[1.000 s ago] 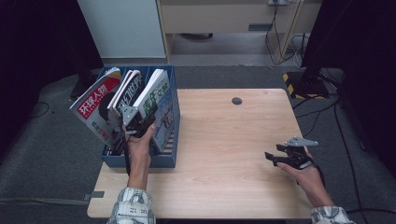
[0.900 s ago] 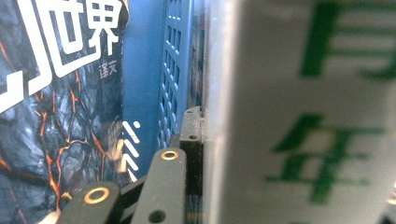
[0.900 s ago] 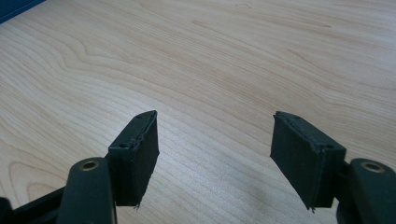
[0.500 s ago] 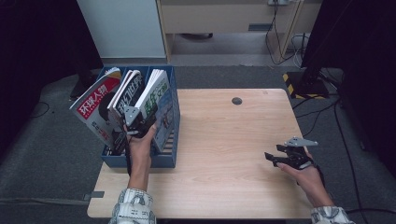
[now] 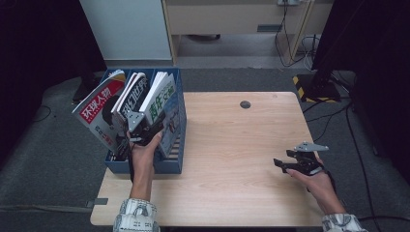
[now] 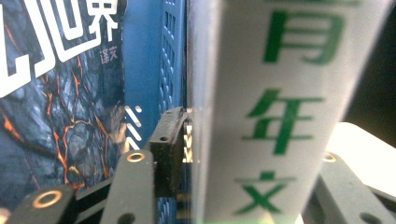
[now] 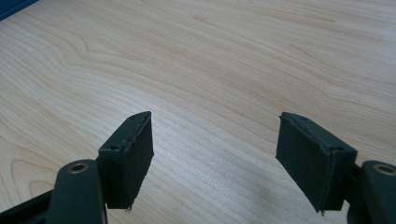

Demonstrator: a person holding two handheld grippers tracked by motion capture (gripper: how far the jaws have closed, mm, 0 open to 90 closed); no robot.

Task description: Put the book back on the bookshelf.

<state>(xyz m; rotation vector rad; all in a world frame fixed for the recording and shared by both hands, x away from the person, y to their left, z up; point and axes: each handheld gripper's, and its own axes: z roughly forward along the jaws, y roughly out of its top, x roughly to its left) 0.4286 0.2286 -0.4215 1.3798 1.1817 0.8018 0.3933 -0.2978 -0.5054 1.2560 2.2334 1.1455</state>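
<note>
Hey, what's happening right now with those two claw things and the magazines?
Left gripper clamped on the green-lettered magazine in the blue file box. Right gripper open, idle over the table. Neighbouring magazines close alongside.

grey carpet [image 5: 48, 193], wood cabinet [image 5: 232, 19], dim rm

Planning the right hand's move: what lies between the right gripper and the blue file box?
Only bare wooden table lies between the right gripper and the blue file box, in the high view.

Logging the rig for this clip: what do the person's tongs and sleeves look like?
Both tongs are black, with flat rectangular pads and brass-coloured rivets. The right tongs carry a grey three-cornered plate on top. Both sleeves are light with a small dark check pattern.
</note>
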